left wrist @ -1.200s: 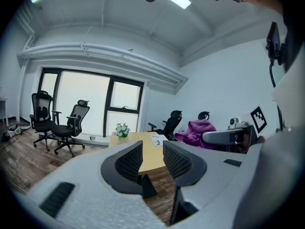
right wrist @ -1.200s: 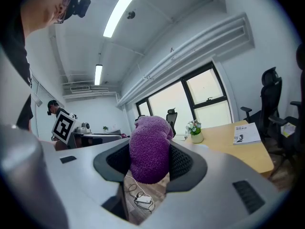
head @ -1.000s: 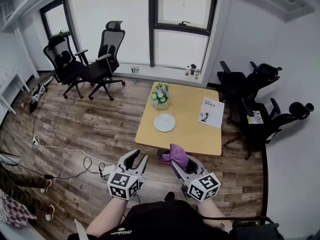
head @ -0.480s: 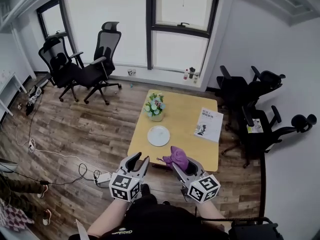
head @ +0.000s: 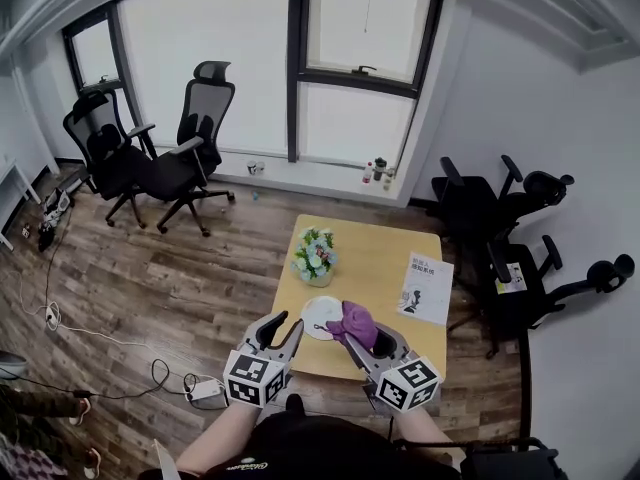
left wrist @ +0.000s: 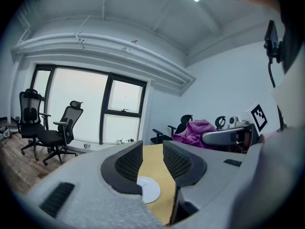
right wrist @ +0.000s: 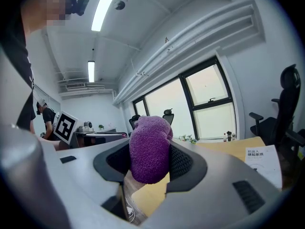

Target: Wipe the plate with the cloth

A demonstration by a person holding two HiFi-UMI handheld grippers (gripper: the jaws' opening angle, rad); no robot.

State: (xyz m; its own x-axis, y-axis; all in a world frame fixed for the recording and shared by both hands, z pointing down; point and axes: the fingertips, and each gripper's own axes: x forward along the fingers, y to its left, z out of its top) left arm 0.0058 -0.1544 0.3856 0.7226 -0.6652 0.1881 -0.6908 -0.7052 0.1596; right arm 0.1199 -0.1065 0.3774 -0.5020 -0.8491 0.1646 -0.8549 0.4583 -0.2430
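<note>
A white plate (head: 322,318) lies near the front left corner of the small wooden table (head: 375,258); it also shows between the left jaws as the plate (left wrist: 148,190). My right gripper (head: 354,334) is shut on a purple cloth (head: 355,321), held just right of the plate in the head view. The cloth (right wrist: 150,150) fills the gap between the right jaws. My left gripper (head: 284,330) hovers open and holds nothing, left of the plate at the table's front edge. The left jaws (left wrist: 151,161) stand a little apart, and the cloth (left wrist: 194,130) shows off to their right.
A flower pot (head: 315,257) stands behind the plate and a booklet (head: 427,288) lies on the table's right side. Black office chairs stand at the right (head: 510,238) and far left (head: 150,158). A cable and power strip (head: 205,389) lie on the wood floor.
The table and plate have drawn closer beneath both grippers as the view came forward. The right gripper with the cloth now sits beside the plate. The left gripper stays open.
</note>
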